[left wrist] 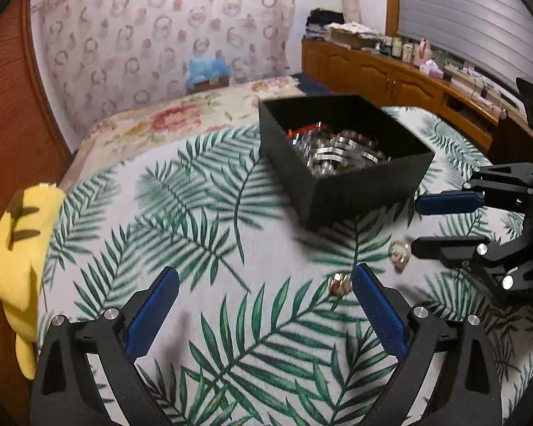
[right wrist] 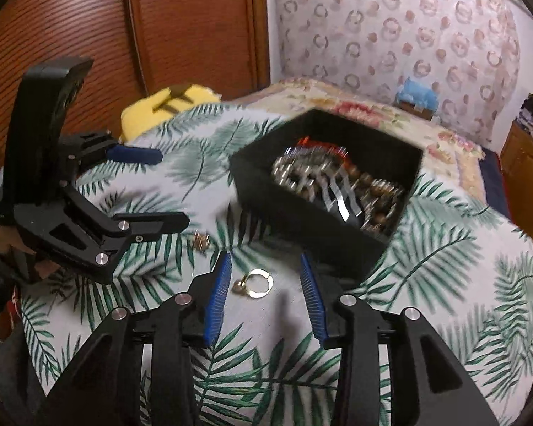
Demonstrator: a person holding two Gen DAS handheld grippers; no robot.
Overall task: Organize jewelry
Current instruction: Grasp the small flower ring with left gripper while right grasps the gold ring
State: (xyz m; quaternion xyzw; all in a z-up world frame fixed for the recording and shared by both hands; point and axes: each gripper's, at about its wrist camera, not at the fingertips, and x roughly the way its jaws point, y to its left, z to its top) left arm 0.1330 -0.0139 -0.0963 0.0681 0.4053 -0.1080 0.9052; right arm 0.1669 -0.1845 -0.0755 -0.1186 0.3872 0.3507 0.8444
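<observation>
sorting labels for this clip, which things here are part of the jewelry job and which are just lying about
Part of the job:
black box of jewelry
gold ring
small gold piece

Just lying about:
yellow plush
blue item by the wall
clutter on the wooden cabinet

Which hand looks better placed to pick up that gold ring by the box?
The right. The ring lies on the cloth between the right gripper's open fingers, just ahead. The left gripper is open beside a different small gold piece.
</observation>
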